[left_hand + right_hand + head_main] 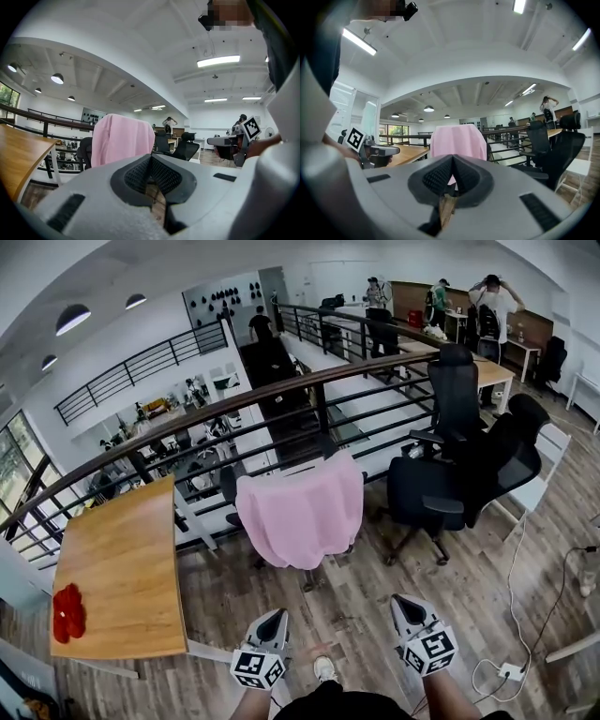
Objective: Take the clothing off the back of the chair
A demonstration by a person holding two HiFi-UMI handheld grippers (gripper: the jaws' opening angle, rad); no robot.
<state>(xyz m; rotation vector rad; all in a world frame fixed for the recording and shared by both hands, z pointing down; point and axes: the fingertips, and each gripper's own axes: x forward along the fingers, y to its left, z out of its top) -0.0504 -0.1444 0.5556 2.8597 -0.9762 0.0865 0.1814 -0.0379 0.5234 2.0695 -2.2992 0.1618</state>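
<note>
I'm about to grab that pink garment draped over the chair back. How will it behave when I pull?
Probably floppy: the pink garment drapes in soft folds over the chair and will sag from wherever it is pinched. Likely light, being thin cloth. It caps the top of the back, so a sideways pull may catch; lifting upward seems safer.
</note>
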